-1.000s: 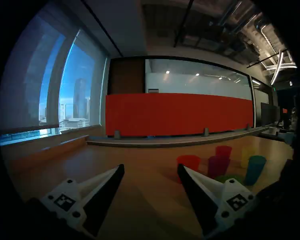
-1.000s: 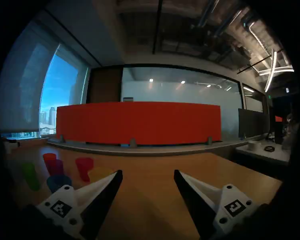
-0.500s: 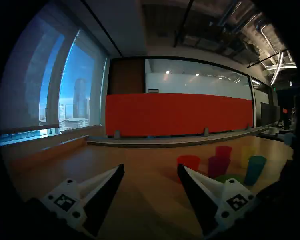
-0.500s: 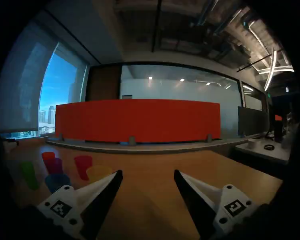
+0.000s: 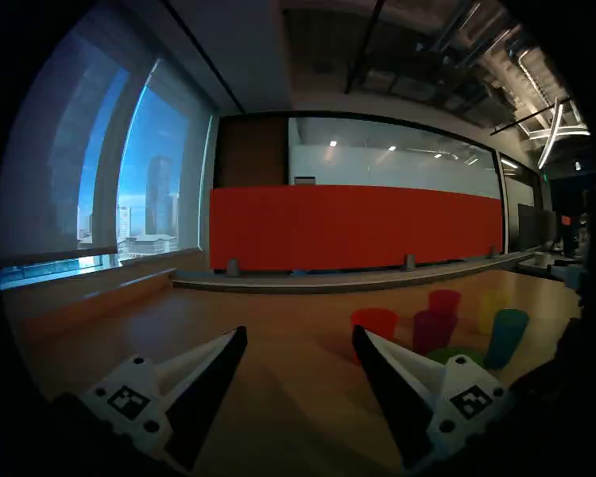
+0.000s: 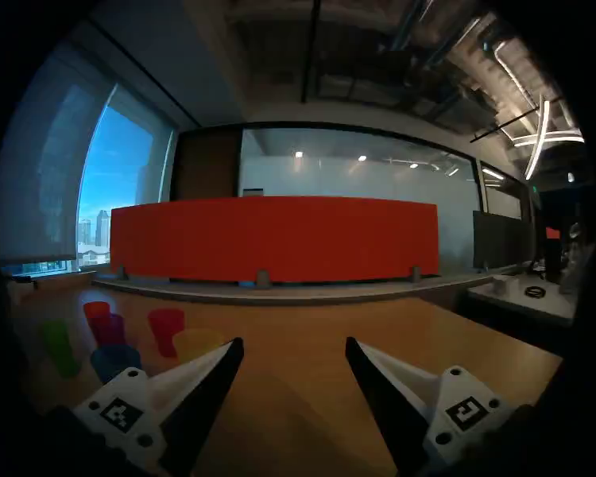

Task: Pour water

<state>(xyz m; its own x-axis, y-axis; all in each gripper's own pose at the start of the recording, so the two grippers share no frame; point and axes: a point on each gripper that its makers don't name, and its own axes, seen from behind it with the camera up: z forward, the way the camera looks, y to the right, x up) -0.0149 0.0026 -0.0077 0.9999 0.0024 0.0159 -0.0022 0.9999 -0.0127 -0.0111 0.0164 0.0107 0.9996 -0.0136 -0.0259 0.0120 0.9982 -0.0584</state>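
Left tool (image 5: pixel 299 332) and right tool (image 6: pixel 293 343) hover over the worktop (image 5: pixel 282 314), each spread wide and empty. The upright cups (image 5: pixel 435 330) stand ahead and right of the left tool's axis, and ahead and left of the right tool's, so between the two. Neither tool is clearly nearer.

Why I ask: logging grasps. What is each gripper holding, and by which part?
Nothing. The left gripper and right gripper are both open, fingers empty; the cups stand untouched on the table.
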